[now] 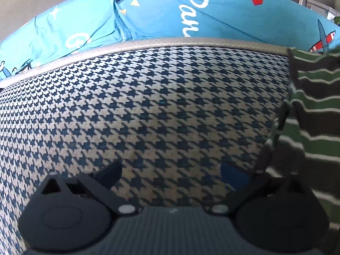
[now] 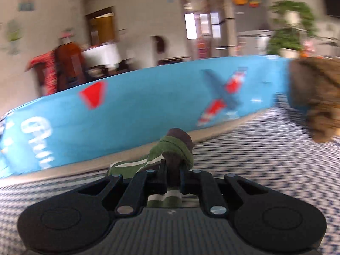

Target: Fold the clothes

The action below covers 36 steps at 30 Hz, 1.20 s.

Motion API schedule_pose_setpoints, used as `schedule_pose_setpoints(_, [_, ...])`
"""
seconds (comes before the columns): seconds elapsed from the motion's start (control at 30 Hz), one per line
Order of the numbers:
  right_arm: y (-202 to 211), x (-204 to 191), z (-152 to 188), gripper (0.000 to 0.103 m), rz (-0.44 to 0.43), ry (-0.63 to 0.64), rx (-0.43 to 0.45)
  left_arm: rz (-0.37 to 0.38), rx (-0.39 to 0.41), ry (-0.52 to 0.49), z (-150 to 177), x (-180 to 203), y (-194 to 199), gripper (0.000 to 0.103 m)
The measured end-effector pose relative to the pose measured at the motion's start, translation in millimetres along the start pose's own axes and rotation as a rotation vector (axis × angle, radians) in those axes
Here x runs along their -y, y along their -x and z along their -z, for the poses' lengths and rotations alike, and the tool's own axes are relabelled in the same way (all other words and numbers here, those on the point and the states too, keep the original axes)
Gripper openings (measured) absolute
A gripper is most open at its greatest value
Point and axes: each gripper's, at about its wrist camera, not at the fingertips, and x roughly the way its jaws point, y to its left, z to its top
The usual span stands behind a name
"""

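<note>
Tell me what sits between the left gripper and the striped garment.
Nothing visible. The left gripper is open over bare houndstooth surface; the green striped garment hangs just to its right, already pinched by the right gripper.

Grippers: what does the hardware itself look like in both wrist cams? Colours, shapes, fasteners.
Both the left gripper and the right gripper look alike: matte black, two rounded lobes with a circular recess each, flat linkage bars pinned with silver rivets, and a grey ribbed plate at the centre. The left fingers have blue pads. No cables, sleeves or hands visible.
</note>
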Motion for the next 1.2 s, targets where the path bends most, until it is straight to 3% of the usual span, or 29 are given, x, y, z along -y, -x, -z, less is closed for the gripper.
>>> schedule_pose_setpoints(0.1, [-4.9,34.0,3.8,0.012,0.066,-0.055,-0.028,0.001,0.014,-0.027,1.0,11.6,0.3,0.103])
schedule_pose_setpoints(0.23, [-15.1,60.4,10.2,0.014,0.05,-0.097,-0.111,0.013,0.042,-0.066,4.4,26.5,1.4,0.103])
schedule_pose_setpoints(0.4, [5.8,70.0,11.3,0.036,0.053,-0.074,-0.077,0.03,0.074,-0.085,10.8,37.5,6.3,0.103])
schedule_pose_setpoints(0.77, [69.6,60.2,40.7,0.037,-0.152,-0.033,-0.17,0.055,0.119,-0.161,31.3,37.4,36.7,0.103])
schedule_pose_setpoints(1.2, [135.2,36.0,94.2,0.037,-0.323,0.035,-0.243,0.081,0.111,-0.105,62.6,21.3,57.3,0.103])
